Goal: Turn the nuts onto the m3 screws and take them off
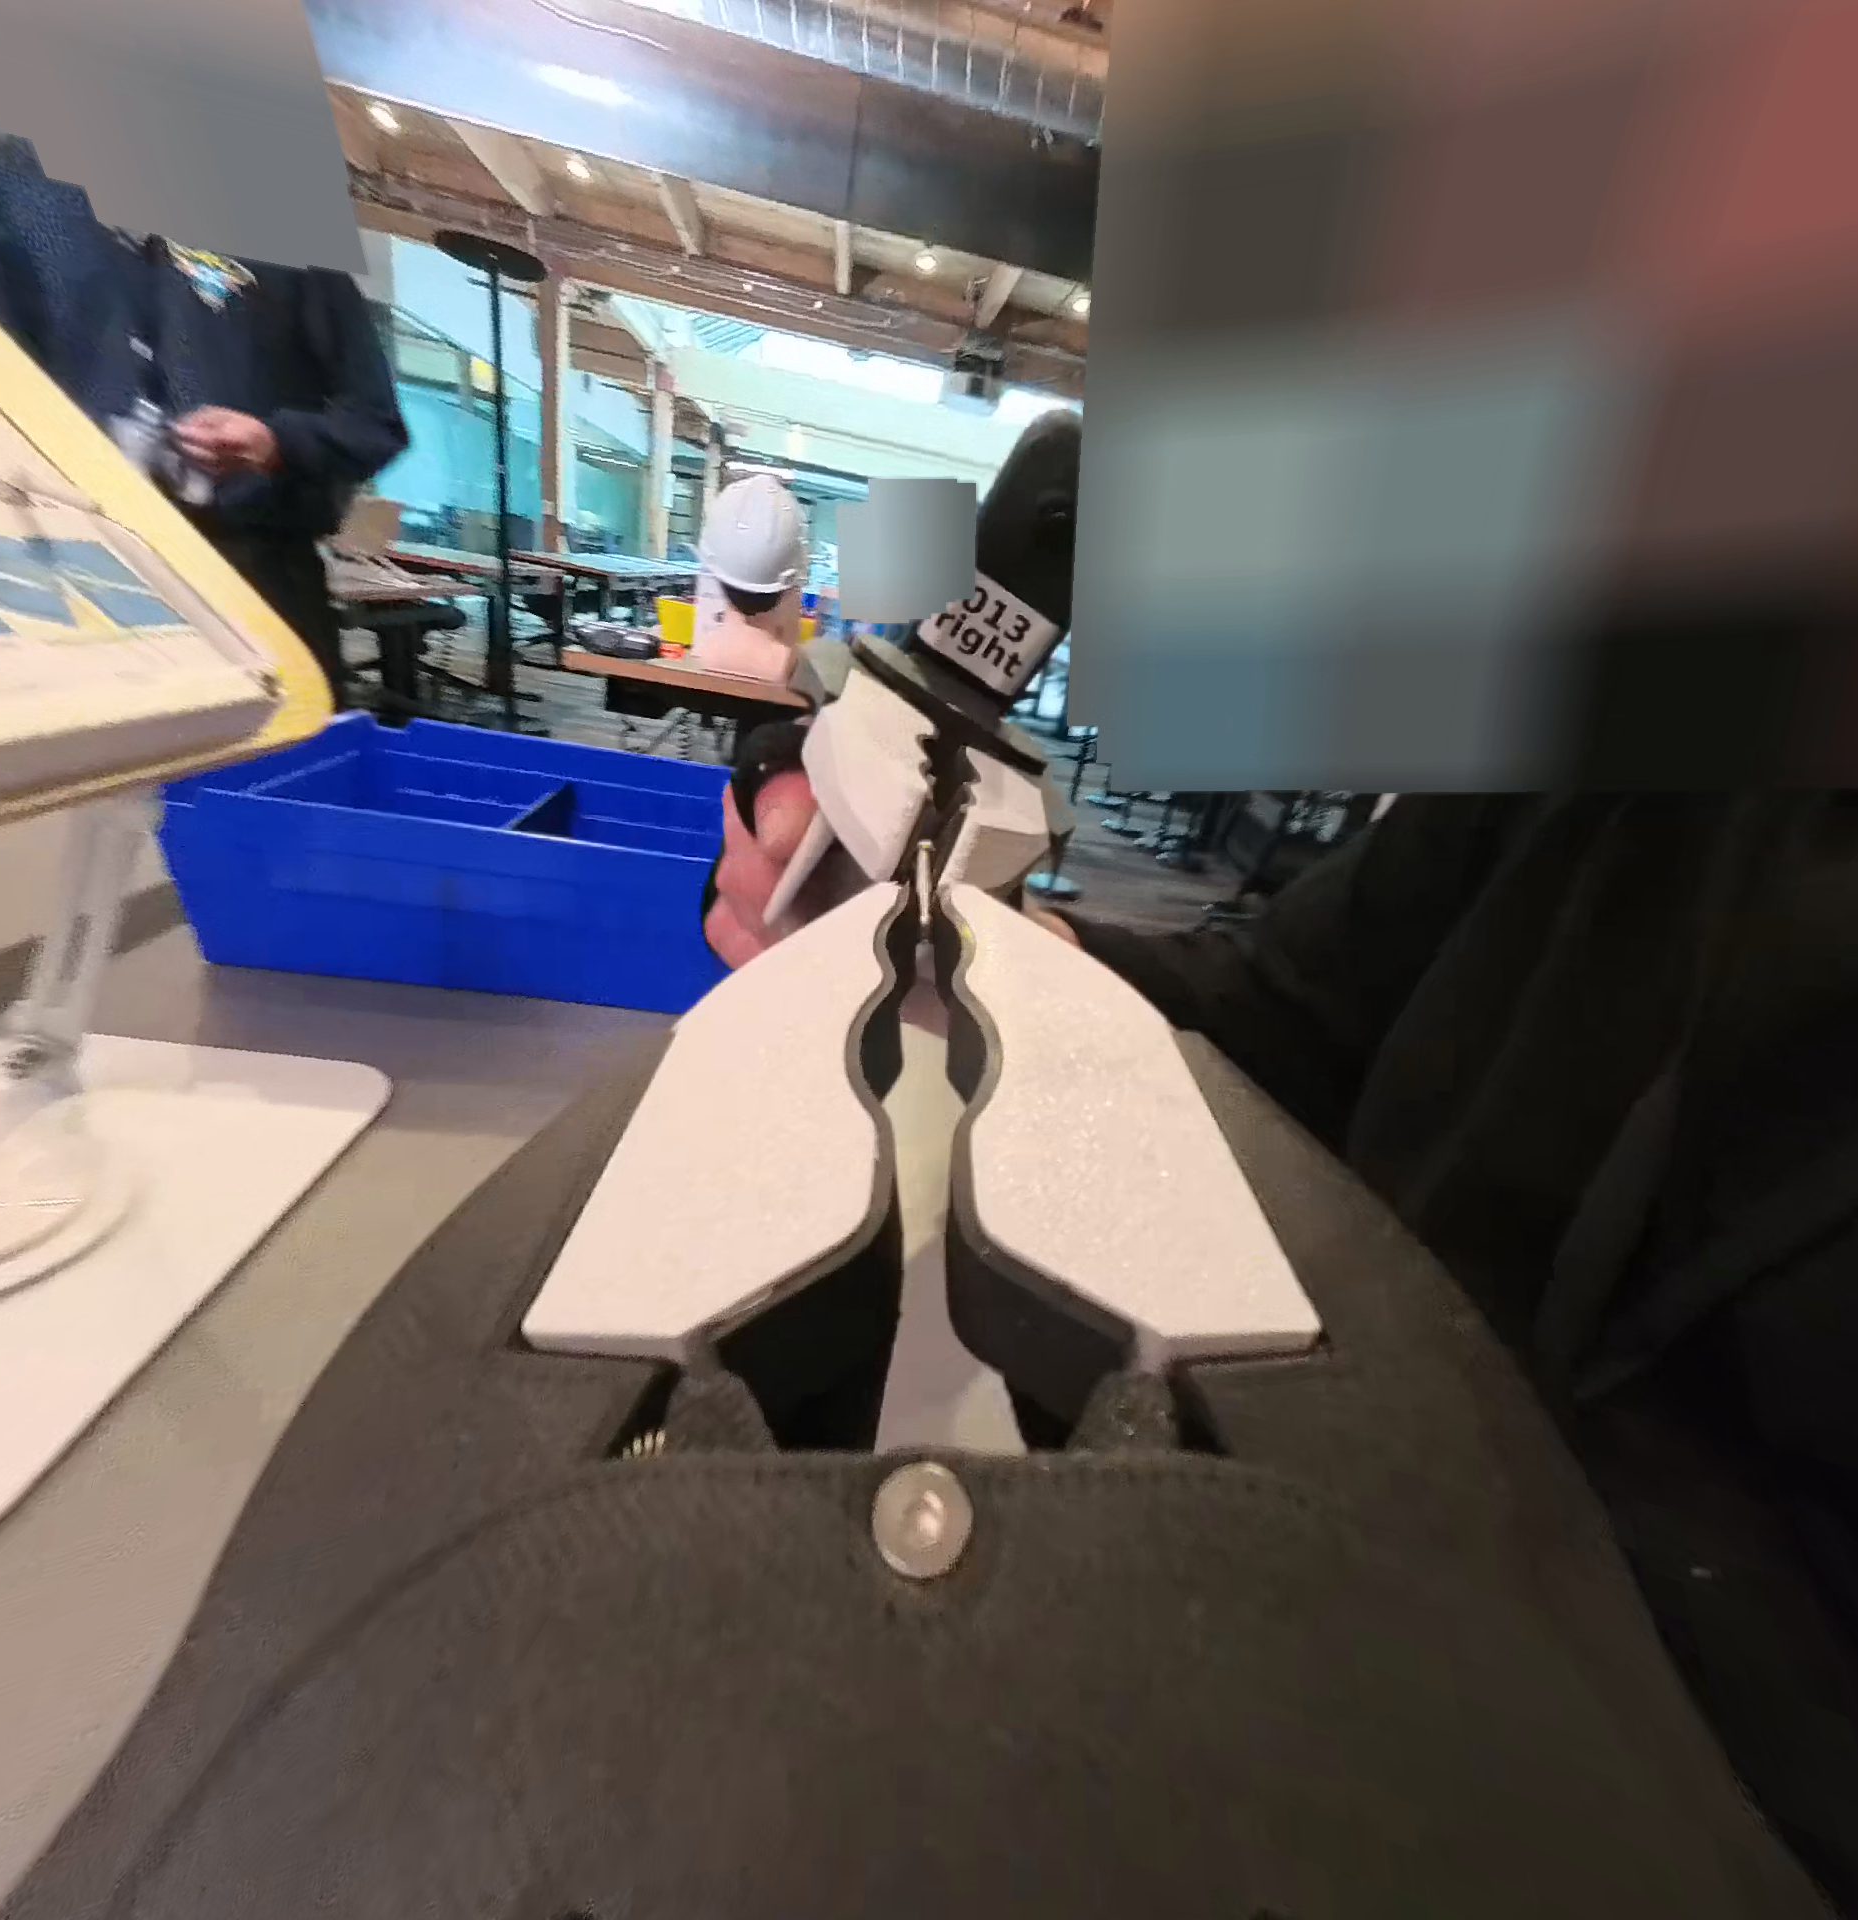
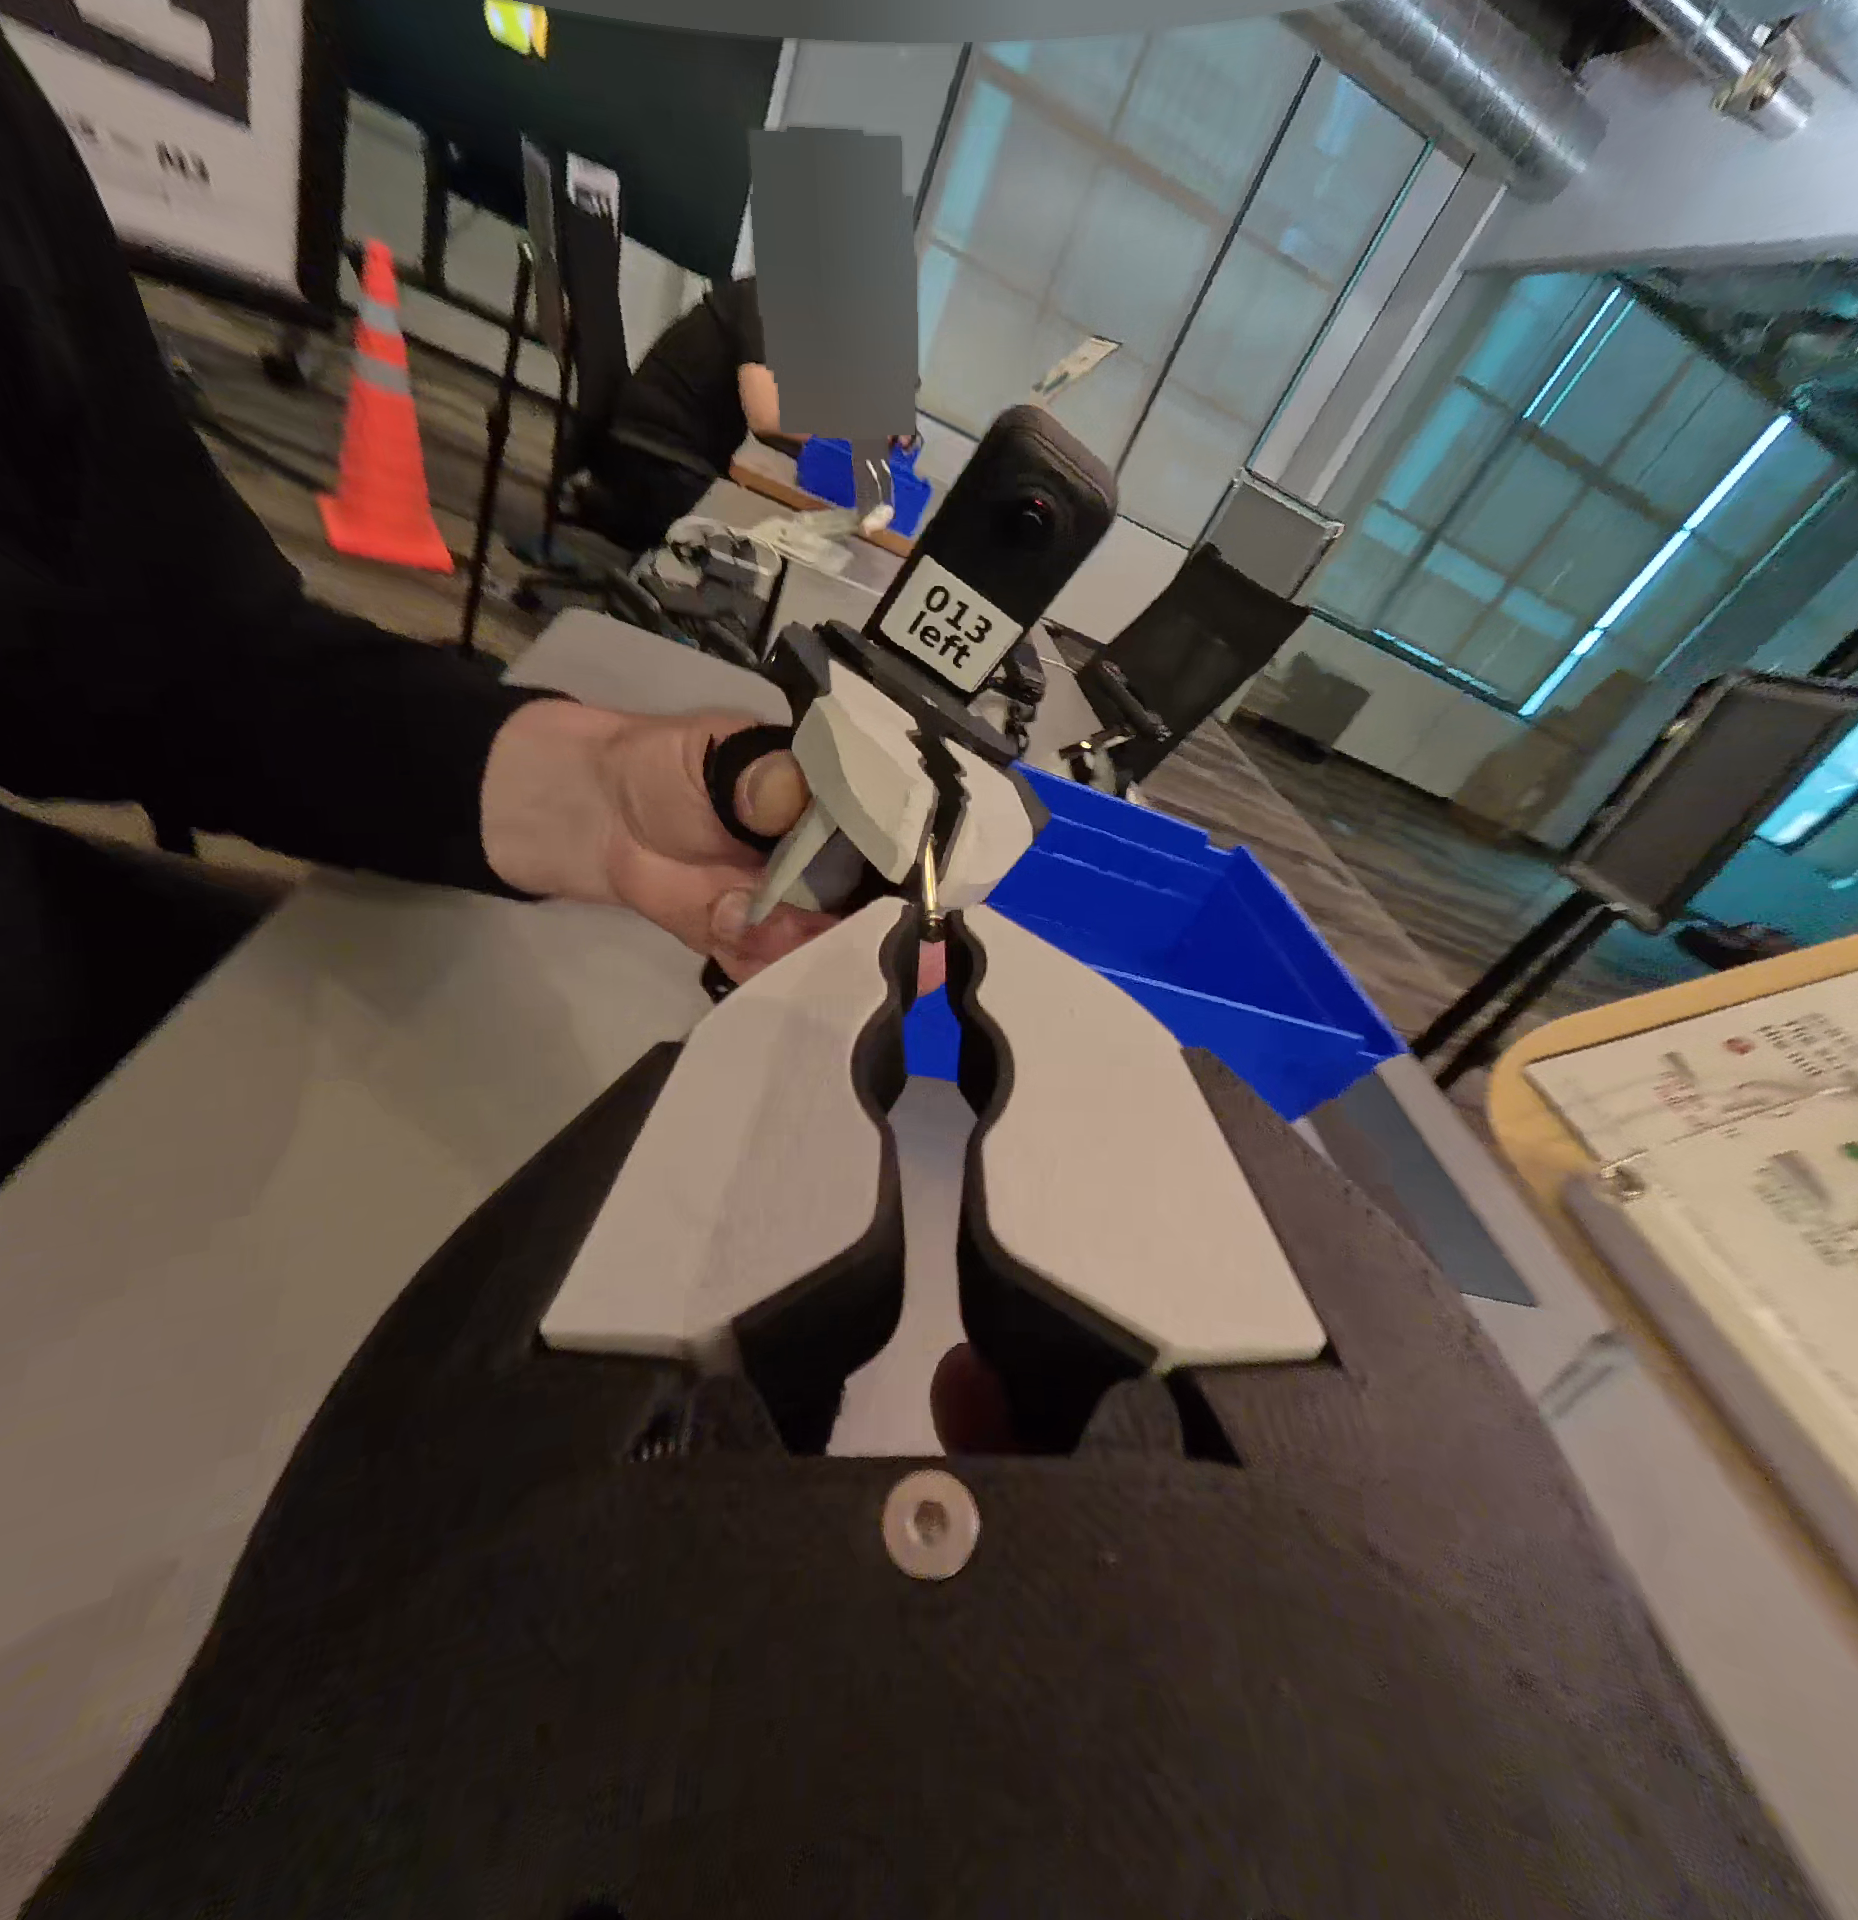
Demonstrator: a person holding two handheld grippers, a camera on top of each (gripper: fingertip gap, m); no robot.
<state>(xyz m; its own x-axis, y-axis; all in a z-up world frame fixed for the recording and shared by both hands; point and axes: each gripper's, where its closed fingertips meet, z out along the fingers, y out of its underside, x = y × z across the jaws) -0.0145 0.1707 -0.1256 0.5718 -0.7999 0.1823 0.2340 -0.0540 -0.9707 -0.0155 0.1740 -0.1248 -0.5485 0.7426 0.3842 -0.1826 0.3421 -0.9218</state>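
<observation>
My two grippers meet tip to tip above the grey table (image 2: 229,1091). A thin metal m3 screw (image 1: 922,885) spans the small gap between them; it also shows in the right wrist view (image 2: 933,871). My left gripper (image 1: 920,920) is shut on one end of the screw, and shows far off in the right wrist view (image 2: 935,821), held by a hand. My right gripper (image 2: 930,928) is shut on the other end, where a small dark nut (image 2: 936,918) sits. It shows in the left wrist view (image 1: 930,821). The nut is too small to make out clearly.
A blue divided bin (image 1: 457,831) stands on the table behind the grippers, also in the right wrist view (image 2: 1164,935). A yellow-edged board on a clear stand (image 1: 94,582) with a white base (image 1: 177,1143) is at the side (image 2: 1735,1143). People and an orange cone (image 2: 379,416) are in the background. Less than 4 cm separates the two grippers' tips.
</observation>
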